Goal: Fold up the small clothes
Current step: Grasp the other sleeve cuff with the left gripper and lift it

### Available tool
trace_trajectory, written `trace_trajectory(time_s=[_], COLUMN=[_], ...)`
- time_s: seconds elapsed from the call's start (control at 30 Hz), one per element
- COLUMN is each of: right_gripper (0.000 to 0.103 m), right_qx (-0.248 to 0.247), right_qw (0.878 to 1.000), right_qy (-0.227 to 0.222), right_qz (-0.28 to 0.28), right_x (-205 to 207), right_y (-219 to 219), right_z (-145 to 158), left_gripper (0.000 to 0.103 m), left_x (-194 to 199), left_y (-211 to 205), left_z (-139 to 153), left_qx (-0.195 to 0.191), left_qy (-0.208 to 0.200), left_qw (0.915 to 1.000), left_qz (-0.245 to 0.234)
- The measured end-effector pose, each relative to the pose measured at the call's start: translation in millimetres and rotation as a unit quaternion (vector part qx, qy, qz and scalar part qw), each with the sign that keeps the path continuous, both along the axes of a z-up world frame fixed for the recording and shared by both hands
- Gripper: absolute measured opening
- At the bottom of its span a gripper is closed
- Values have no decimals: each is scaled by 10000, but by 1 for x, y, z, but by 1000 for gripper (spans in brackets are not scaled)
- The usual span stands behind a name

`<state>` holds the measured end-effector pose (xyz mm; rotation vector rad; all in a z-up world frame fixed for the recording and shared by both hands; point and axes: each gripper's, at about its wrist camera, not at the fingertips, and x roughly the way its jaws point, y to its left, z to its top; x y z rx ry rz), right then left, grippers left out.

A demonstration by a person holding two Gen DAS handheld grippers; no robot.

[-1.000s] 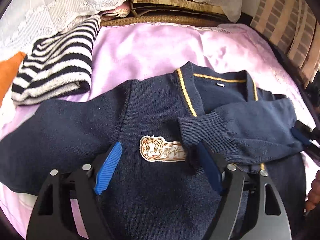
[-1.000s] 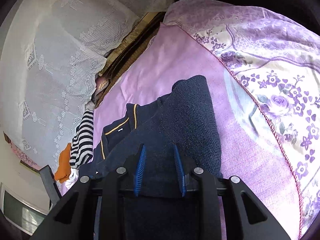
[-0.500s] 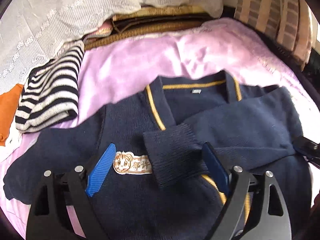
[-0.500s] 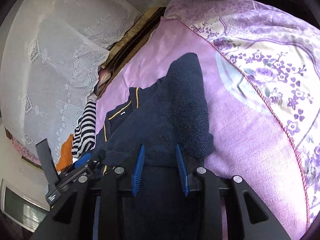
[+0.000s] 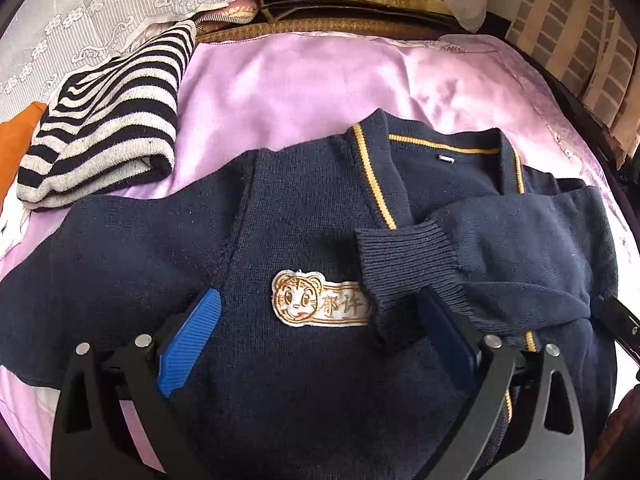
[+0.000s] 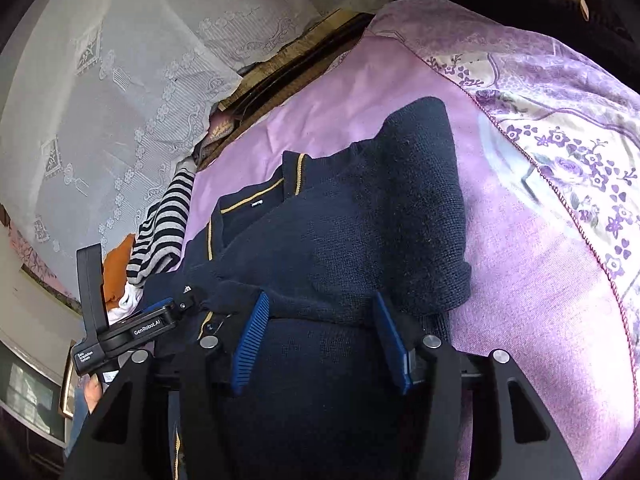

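A navy knit cardigan [image 5: 304, 240] with yellow trim and a tiger name patch [image 5: 320, 300] lies flat on a pink sheet [image 5: 288, 88]. Its right sleeve [image 5: 500, 248] is folded across the chest, the ribbed cuff [image 5: 404, 264] resting by the patch. My left gripper [image 5: 320, 320] is open above the chest, its right finger beside the cuff. In the right wrist view the cardigan [image 6: 360, 240] fills the middle, and my right gripper [image 6: 320, 328] is open over the folded sleeve's lower edge. The left gripper [image 6: 132, 332] shows at the left there.
A folded black-and-white striped garment [image 5: 108, 120] and an orange cloth [image 5: 16, 148] lie at the left. White lace fabric [image 5: 120, 8] and a wooden frame [image 5: 352, 12] run along the back. A floral purple quilt [image 6: 560, 128] lies to the right.
My right gripper has opened and let go of the sleeve, which now lies across the chest. The left gripper shifted slightly over the cardigan and stays open.
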<state>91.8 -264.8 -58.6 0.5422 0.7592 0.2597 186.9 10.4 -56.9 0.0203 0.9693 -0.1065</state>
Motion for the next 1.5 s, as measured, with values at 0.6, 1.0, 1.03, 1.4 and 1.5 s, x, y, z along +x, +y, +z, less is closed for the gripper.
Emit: trace_trajectory(time_s=[0.6, 1.0, 1.03, 1.4, 1.5], right_gripper=[59, 59, 59, 58, 56], right_qx=[-981, -2075, -2229, -3200, -3545], right_qw=[9935, 9088, 8990, 8331, 8165], right_qy=[-563, -1144, -1237, -1385, -1555], right_qz=[-148, 3433, 3561, 4295, 4284], right_x=[-17, -50, -54, -47, -45], right_y=[44, 373, 394, 533, 556], right_z=[37, 46, 46, 16, 5], left_gripper=[95, 89, 88, 26, 25], left_x=[-127, -83, -74, -63, -63], left_y=[295, 371, 375, 393, 399], left_z=[23, 13, 9, 5, 8], left_qx=[-456, -1147, -1200, -2062, -2496], left_qy=[-314, -57, 10, -23, 15], left_qw=[9770, 9686, 9693, 9626, 9544], left_qz=[2057, 2206, 2147, 1755, 1635])
